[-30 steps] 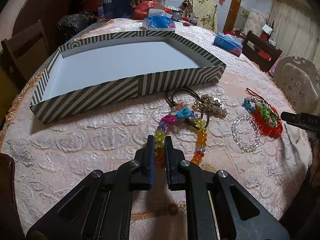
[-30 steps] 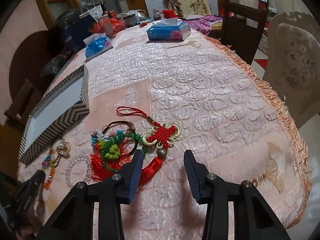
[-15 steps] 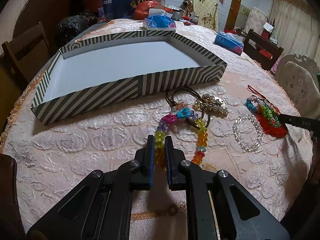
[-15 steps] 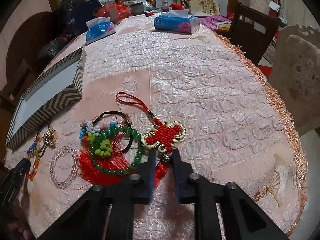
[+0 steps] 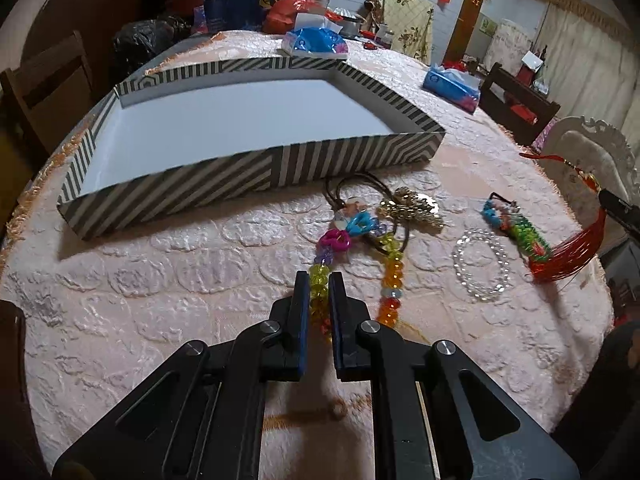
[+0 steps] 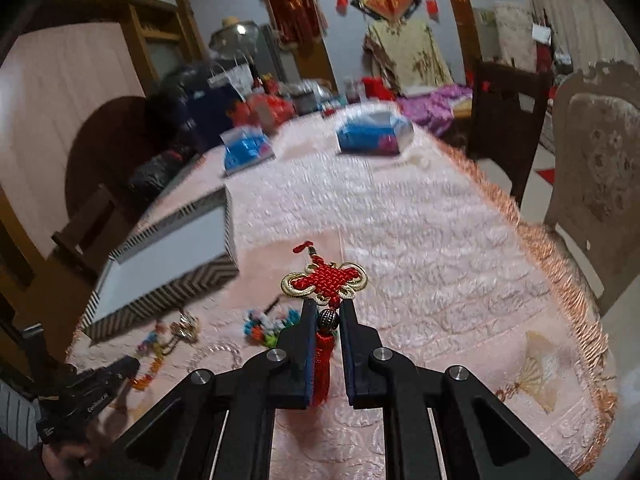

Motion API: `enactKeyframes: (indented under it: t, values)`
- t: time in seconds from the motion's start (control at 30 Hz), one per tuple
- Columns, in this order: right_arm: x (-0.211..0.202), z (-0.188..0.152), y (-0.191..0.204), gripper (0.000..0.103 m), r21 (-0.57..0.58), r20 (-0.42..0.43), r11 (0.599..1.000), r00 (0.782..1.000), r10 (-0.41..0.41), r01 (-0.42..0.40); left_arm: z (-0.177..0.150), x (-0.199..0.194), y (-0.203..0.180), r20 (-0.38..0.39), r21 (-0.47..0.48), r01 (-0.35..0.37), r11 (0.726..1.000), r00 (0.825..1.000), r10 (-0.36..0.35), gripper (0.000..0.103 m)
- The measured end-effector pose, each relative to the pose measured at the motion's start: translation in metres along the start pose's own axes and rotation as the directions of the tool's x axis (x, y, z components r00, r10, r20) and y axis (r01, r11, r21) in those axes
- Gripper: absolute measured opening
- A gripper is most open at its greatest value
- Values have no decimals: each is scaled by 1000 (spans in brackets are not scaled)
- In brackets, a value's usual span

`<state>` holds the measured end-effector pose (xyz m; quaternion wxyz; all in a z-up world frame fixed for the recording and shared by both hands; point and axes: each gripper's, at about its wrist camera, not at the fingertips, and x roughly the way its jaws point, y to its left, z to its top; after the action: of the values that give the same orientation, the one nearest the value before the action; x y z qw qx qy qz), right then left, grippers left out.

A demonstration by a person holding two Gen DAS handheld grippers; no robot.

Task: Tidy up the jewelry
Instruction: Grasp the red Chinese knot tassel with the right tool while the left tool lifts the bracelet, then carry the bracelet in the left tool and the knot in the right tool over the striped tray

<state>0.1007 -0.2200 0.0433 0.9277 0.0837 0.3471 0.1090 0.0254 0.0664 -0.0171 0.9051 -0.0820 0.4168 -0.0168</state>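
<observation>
Right wrist view: right gripper [image 6: 327, 312] clamps red knot tassel [image 6: 325, 280], knot just ahead of jaws. Left gripper [image 5: 319, 286] clamps bead necklace [image 5: 320, 280]; striped box [image 5: 256, 168] beyond.

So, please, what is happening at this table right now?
A person is sorting jewelry with two handheld grippers. The right gripper is shut on the red knot ornament and holds it above the tablecloth, its tassel hanging between the fingers. The left gripper is closed on the colorful bead necklace, which lies on the cloth. The striped box has nothing inside yet. A clear bead bracelet and a gold piece wait beside it.
</observation>
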Motion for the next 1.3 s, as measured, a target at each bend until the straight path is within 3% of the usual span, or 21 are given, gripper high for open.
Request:
enactKeyframes:
  t: [0.23,0.5,0.8,0.97,1.3]
  values:
    - [-35,7,0,11,-26,99,1000,995,8,-5,11,-32,-15,56,27,69,997,996,-71,8]
    - [-39,3,-3,11,-28,100,999,995,25,-23,29,-62,-22,106,41,125,991,986,-129,8]
    - [-38,0,-2,11,-30,99,999,994,43,-40,40,-76,-25,129,49,118,992,984,-123,8]
    - [-36,-2,5,11,-54,81,998,996,38,-34,41,-79,-28,127,63,100,993,986,-108,8]
    - [-20,3,19,11,-99,-42,995,999,1,-5,54,-85,-17,135,51,63,997,988,-70,8]
